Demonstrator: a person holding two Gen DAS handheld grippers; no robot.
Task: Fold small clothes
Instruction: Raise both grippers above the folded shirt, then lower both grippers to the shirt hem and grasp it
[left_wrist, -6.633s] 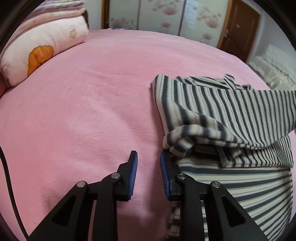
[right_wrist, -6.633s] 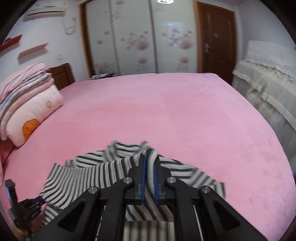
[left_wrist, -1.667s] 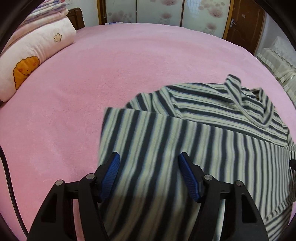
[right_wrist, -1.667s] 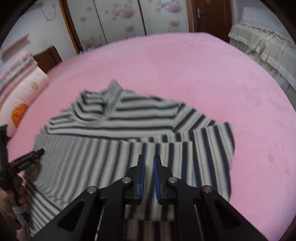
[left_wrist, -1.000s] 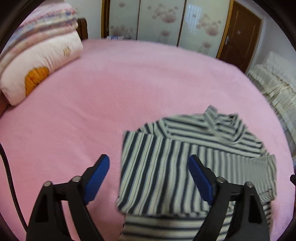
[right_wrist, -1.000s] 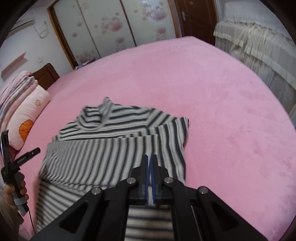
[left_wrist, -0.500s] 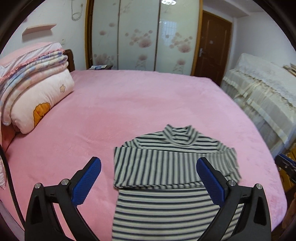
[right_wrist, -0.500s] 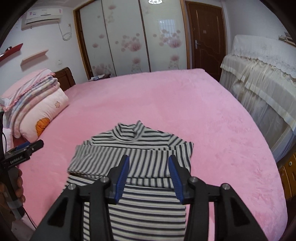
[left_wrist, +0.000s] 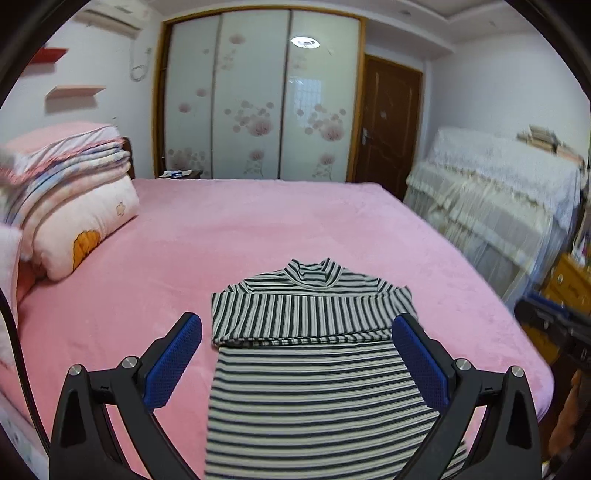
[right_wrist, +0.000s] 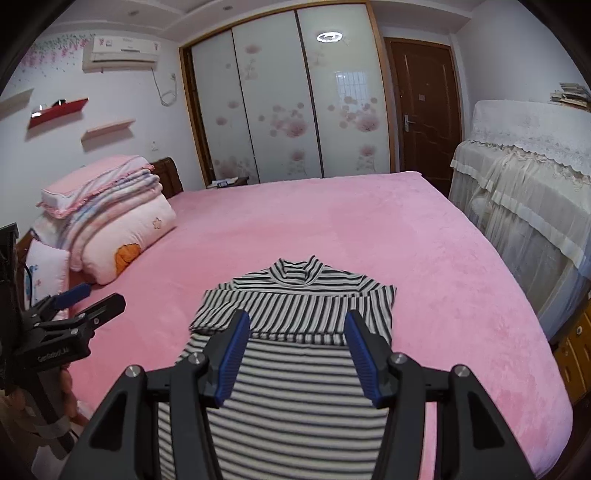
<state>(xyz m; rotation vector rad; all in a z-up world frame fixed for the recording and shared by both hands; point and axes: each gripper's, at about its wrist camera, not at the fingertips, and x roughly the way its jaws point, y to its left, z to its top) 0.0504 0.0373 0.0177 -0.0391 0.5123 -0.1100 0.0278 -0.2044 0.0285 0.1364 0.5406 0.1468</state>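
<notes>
The shirt (left_wrist: 314, 354) is a soft knit with narrow black and off-white stripes and a short stand-up collar. It lies flat on the bed (left_wrist: 258, 229), near the bed's near edge, collar pointing toward the wardrobe (left_wrist: 258, 99). Both sleeves are folded across the chest as one band, so its stripes run upright while the body's stripes run crosswise; the band's lower edge is a little wavy. The bed is covered in a plush, matte pink blanket, smooth and nearly free of creases.

At the head of the bed, left of the shirt, sits a stack of folded quilts (right_wrist: 110, 206), puffy and rounded (the lowest one bears an orange cartoon print).

The left gripper (left_wrist: 303, 363) hangs above the shirt's lower half, held clear of the cloth, its jaws spread wide with nothing between them; the pads (left_wrist: 173, 365) are blue and finely dimpled. The right gripper (right_wrist: 297, 354) hovers likewise over the shirt, pointing toward the collar, jaws parted and empty, blue ribbed pads (right_wrist: 231, 356) on black angular fingers. In the right wrist view the left gripper (right_wrist: 86, 299) appears off the bed's left side, level and apart from the shirt.
</notes>
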